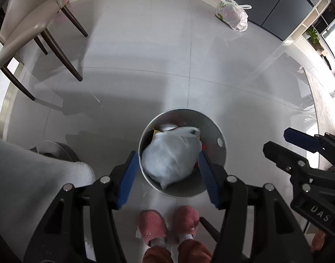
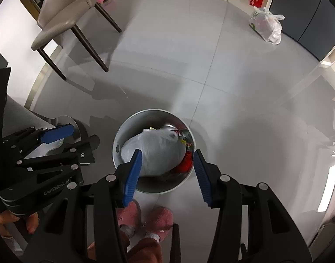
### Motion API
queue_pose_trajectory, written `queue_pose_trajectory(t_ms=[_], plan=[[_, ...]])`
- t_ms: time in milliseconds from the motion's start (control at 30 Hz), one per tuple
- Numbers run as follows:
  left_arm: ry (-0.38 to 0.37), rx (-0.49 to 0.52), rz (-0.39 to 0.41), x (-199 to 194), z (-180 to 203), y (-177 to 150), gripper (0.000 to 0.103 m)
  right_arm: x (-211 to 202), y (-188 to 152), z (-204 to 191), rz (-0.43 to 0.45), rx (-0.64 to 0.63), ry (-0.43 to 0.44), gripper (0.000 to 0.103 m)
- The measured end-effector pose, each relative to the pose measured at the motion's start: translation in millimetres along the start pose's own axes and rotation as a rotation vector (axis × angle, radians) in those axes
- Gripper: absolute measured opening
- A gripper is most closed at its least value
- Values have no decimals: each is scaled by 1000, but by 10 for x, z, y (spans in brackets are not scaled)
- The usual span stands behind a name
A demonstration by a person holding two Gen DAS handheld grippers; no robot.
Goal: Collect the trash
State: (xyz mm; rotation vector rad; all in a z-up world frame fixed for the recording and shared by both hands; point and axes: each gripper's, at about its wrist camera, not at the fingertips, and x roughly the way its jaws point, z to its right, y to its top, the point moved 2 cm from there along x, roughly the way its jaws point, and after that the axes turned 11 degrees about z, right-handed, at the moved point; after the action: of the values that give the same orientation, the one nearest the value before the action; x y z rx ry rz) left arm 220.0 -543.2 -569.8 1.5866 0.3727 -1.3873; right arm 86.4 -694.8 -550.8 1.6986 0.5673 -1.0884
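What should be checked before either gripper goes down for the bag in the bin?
1. Left gripper jaws apart, nothing between the pads: ok.
2. Right gripper jaws apart, nothing held: ok.
3. Tied white bag lies on top inside the round bin, in plain view: ok.
4. Bin stands upright on the floor: ok.
5. A knot or handle to grip on the bag: cannot tell.
6. Pink slippers stand close to the bin's near rim, so the feet crowd the lift path: not ok.
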Motion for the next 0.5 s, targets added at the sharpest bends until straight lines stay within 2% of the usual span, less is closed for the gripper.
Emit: queue_pose_trajectory(t_ms=[167,267,367,500], plan=[[-4,3,26,-389,50,107,71,-362,74,-38,9,-18,-1,55],[3,9,33,-661,67,183,72,-656,150,-92,20,-40,-7,56],[36,23,31,-968,81,258,73,-971,240,-143,30,-59,-16,64],[51,4,59,-1483,79,363,77,-1487,384,-264,64,-91,-19,68]])
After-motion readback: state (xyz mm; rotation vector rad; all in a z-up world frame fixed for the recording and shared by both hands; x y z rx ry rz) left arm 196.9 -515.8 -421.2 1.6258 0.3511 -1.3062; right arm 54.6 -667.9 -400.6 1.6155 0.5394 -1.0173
